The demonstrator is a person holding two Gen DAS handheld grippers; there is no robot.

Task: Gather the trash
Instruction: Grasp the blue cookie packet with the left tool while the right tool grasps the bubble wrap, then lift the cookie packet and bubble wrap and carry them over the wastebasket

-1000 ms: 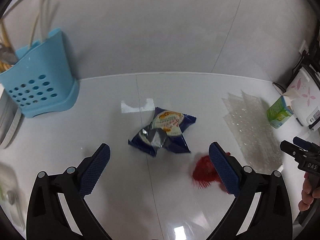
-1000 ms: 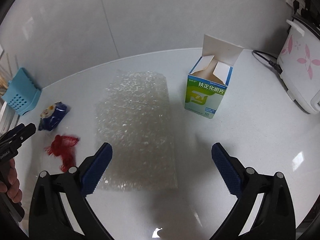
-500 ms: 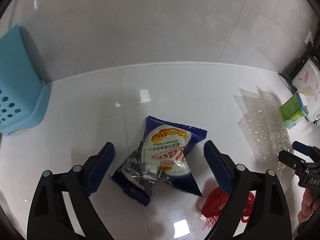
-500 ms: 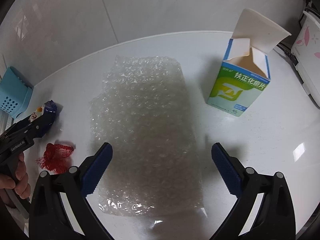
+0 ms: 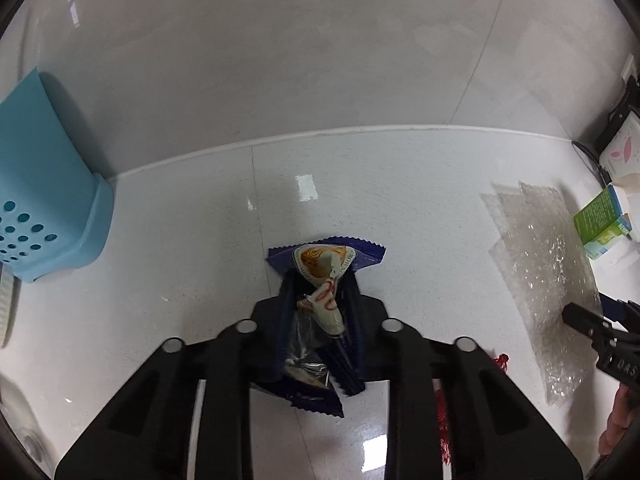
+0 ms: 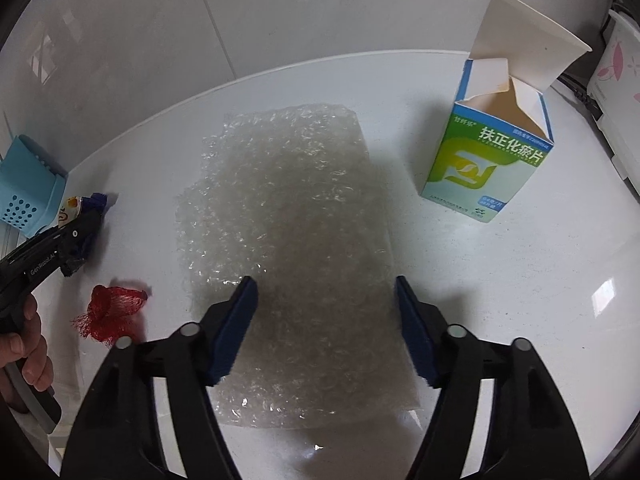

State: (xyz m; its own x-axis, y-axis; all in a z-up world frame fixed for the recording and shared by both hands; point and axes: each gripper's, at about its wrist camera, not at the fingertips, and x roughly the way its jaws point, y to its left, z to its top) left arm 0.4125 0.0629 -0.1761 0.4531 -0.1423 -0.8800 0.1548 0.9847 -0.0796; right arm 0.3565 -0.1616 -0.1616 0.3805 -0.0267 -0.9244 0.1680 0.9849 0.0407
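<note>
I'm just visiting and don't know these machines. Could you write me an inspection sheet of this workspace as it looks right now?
Surface: white glossy counter, against a white tiled wall.
Job's things: blue cookie wrapper, crumpled; bubble wrap sheet, lying flat; red mesh net, bunched; opened medicine box, upright with flap up.
Clutter: blue perforated holder by the wall.
Grippers: left gripper shut on the cookie wrapper; right gripper open, over the bubble wrap's near end, fingers astride it.
Cables: black cord by the appliance.
Surroundings: white appliance with pink flower print at the right edge.
</note>
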